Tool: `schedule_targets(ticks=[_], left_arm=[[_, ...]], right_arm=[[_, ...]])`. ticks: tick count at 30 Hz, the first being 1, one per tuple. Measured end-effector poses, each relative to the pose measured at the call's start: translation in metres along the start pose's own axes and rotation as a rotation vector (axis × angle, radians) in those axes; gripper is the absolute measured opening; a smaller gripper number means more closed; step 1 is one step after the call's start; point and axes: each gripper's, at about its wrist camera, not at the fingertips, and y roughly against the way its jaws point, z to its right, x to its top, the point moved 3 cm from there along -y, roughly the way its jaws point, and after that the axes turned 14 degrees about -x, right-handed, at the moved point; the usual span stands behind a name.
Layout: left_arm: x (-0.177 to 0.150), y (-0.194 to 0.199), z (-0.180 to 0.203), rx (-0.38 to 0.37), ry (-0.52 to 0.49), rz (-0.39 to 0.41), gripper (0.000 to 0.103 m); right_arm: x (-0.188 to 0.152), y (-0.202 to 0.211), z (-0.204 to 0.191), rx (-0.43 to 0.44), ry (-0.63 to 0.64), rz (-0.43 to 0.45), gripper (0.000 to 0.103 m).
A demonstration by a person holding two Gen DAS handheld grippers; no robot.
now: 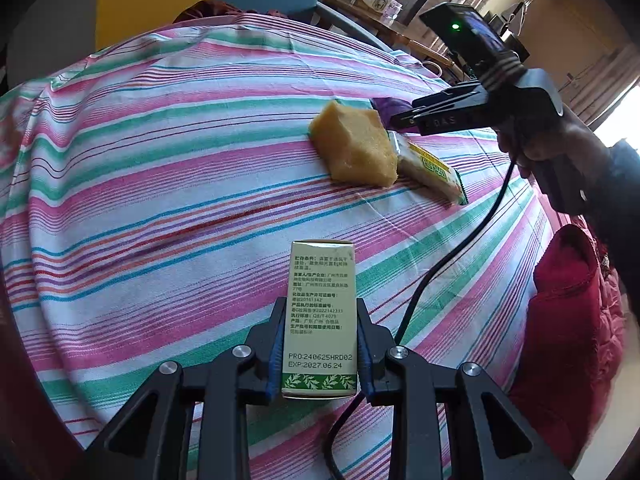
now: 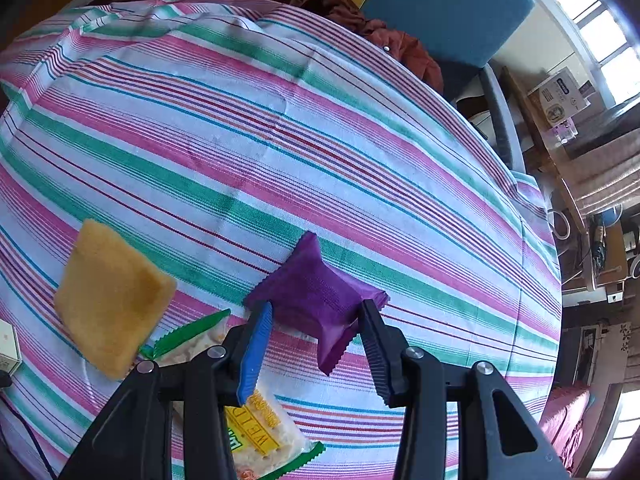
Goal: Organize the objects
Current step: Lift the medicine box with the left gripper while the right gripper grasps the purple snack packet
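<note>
Clamping a small pale-green carton (image 1: 320, 320), the left gripper (image 1: 320, 344) has its two blue-padded fingers (image 1: 274, 356) pressed against the long sides of the box, which stands up between them above the striped tablecloth (image 1: 160, 200); the side facing the camera carries printed text, with a band of green leaves at its lower end. Farther across the cloth a yellow sponge (image 1: 354, 144) lies flat, and a clear snack packet (image 1: 430, 168) with green and yellow print lies just beside it, touching or nearly touching its edge. In the left wrist view the right gripper (image 1: 404, 118) reaches in from the right, held by a hand (image 1: 536, 144), its tips over a purple packet (image 1: 384, 108) that shows only as a sliver behind the sponge; a black cable (image 1: 440, 272) trails down from it across the cloth. The right wrist view shows that gripper (image 2: 316, 320) from behind: its fingers (image 2: 256, 344) stand spread on either side of the purple packet (image 2: 316, 296), which lies on the cloth between them, and whether the pads touch its crimped edges cannot be told. The sponge (image 2: 112, 296) sits to the left there, with the snack packet (image 2: 256, 436) partly under the gripper's left finger. A blue chair (image 2: 448, 8) stands beyond the table's far edge.
</note>
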Motion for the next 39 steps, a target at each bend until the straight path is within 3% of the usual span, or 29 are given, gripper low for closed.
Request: schedule_targets(ticks=[9,19,28,30,32,39], left_arm=[[-0.001,0.001,0.000,0.004,-0.010,-0.001,0.030],[0.001,0.000,0.000,-0.002,0.007,-0.001,0.030],[0.001,0.000,-0.001,-0.007,0.015,-0.004,0.030],[0.001,-0.001,-0.001,-0.008,0.016,-0.005,0.030],[0.001,0.000,-0.002,-0.010,0.018,-0.006,0.030],[0.000,0.001,-0.002,-0.006,0.013,0.008,0.030]], right_arm=[[-0.001,-0.006,0.004,0.059,-0.012,0.009,0.044],[-0.007,0.006,0.019,0.050,0.043,0.023,0.062],[0.014,-0.018,0.018,0.034,0.112,-0.022,0.062],[0.017,-0.022,0.018,0.035,0.107,-0.022,0.061],[0.018,-0.022,0.020,0.069,0.077,-0.007,0.046],[0.003,-0.023,0.039,0.080,-0.111,0.003,0.039]])
